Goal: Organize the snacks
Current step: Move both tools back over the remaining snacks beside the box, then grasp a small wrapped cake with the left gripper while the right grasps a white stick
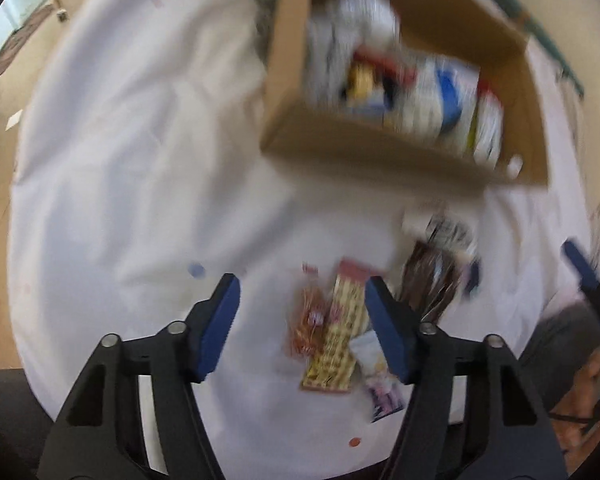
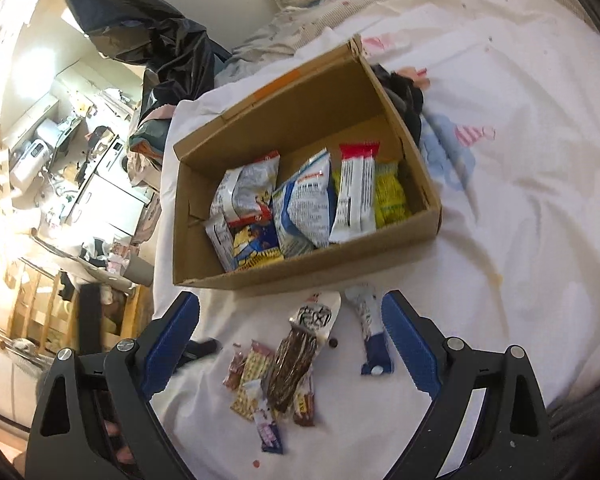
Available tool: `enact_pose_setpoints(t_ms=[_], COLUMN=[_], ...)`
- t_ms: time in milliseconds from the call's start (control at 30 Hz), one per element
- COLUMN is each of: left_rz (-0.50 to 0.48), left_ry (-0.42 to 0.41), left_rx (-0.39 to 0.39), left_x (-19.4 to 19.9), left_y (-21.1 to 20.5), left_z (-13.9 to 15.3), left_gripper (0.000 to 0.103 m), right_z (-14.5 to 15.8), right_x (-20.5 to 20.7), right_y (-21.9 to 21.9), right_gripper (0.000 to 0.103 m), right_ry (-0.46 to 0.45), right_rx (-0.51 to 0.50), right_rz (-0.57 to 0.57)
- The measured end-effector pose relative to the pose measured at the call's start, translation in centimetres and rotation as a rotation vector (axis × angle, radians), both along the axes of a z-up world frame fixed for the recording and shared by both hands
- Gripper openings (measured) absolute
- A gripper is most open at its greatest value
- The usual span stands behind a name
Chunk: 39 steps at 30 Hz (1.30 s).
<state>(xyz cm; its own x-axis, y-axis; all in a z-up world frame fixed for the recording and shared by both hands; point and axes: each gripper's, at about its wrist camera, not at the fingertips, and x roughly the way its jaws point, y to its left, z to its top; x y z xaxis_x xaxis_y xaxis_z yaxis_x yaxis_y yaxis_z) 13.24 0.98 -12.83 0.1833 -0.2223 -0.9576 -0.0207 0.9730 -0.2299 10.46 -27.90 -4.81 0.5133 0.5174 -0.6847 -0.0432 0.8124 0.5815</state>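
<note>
A cardboard box [image 2: 300, 270] sits on a white bed sheet and holds several snack bags [image 2: 300, 204]; it also shows blurred in the left wrist view [image 1: 284, 136]. In front of it lies a small pile of loose snacks: a long brown packet [image 2: 294, 364], a yellow patterned packet [image 2: 250, 376] [image 1: 336, 340], a small red one [image 1: 310, 320], and a blue and white bar [image 2: 370, 328]. My right gripper [image 2: 290, 344] is open and empty above the pile. My left gripper [image 1: 300, 316] is open and empty, over the yellow packet.
The white sheet [image 2: 520, 200] spreads to the right with crumpled bedding [image 2: 320, 8] behind the box. A black bag [image 2: 156, 32] and a cluttered room lie past the bed's left edge [image 2: 160, 240]. The other gripper's blue finger [image 1: 584, 268] shows at right.
</note>
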Motion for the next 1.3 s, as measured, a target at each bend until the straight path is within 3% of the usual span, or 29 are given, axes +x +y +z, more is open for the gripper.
enact_pose_setpoints(t_ms=[100, 233, 433, 500, 567, 600, 633, 767, 1067, 1133, 1233, 1300], left_rz=[-0.056, -0.105, -0.118, -0.096, -0.067, -0.054, -0.039, 0.012, 0.017, 0.019, 0.027, 0.032], left_ry=[0.06, 0.049, 0.054, 0.04, 0.0, -0.018, -0.039, -0.094, -0.112, -0.114, -0.118, -0.12], left_rx=[0.07, 0.173, 0.2, 0.184, 0.165, 0.157, 0.146, 0.127, 0.09, 0.085, 0.076, 0.063], left_x=[-0.2, -0.7, -1.1, -1.3, -1.6, -1.7, -1.8, -2.1, -1.4, -1.5, -1.4, -1.4], left_y=[-1.2, -2.2, -2.4, -2.5, -2.3, -2.1, -1.9, -1.4, 0.1, -0.1, -0.3, 0.0], left_z=[-2.3, -3.1, -2.9, -1.9, -0.3, 0.3, 1.0, 2.7, 3.8, 3.9, 3.7, 3.7], left_gripper=[0.045, 0.026, 0.014, 0.014, 0.014, 0.014, 0.014, 0.014, 0.014, 0.014, 0.014, 0.014], right_z=[0.0, 0.0, -1.4, -2.8, -4.6, -5.5, -6.9, -9.9, -11.0, -10.7, -9.7, -8.8], right_x=[-0.1, 0.0, 0.7, 1.3, 1.6, 1.8, 2.0, 2.6, 4.3, 4.3, 3.7, 3.2], right_y=[0.1, 0.1, 0.1, 0.3, 0.9, 1.4, 2.1, 4.0, 7.0, 7.2, 7.1, 6.7], right_gripper=[0.095, 0.095, 0.095, 0.095, 0.089, 0.08, 0.073, 0.064, 0.058, 0.033, 0.017, 0.014], right_ry=[-0.003, -0.011, 0.049, 0.13, 0.221, 0.265, 0.324, 0.427, 0.382, 0.369, 0.309, 0.282], right_rx=[-0.016, -0.036, -0.004, 0.058, 0.126, 0.135, 0.124, 0.074, 0.023, -0.014, 0.014, 0.049], right_rz=[-0.005, -0.009, 0.001, 0.033, 0.067, 0.082, 0.096, 0.103, 0.121, 0.128, 0.145, 0.139])
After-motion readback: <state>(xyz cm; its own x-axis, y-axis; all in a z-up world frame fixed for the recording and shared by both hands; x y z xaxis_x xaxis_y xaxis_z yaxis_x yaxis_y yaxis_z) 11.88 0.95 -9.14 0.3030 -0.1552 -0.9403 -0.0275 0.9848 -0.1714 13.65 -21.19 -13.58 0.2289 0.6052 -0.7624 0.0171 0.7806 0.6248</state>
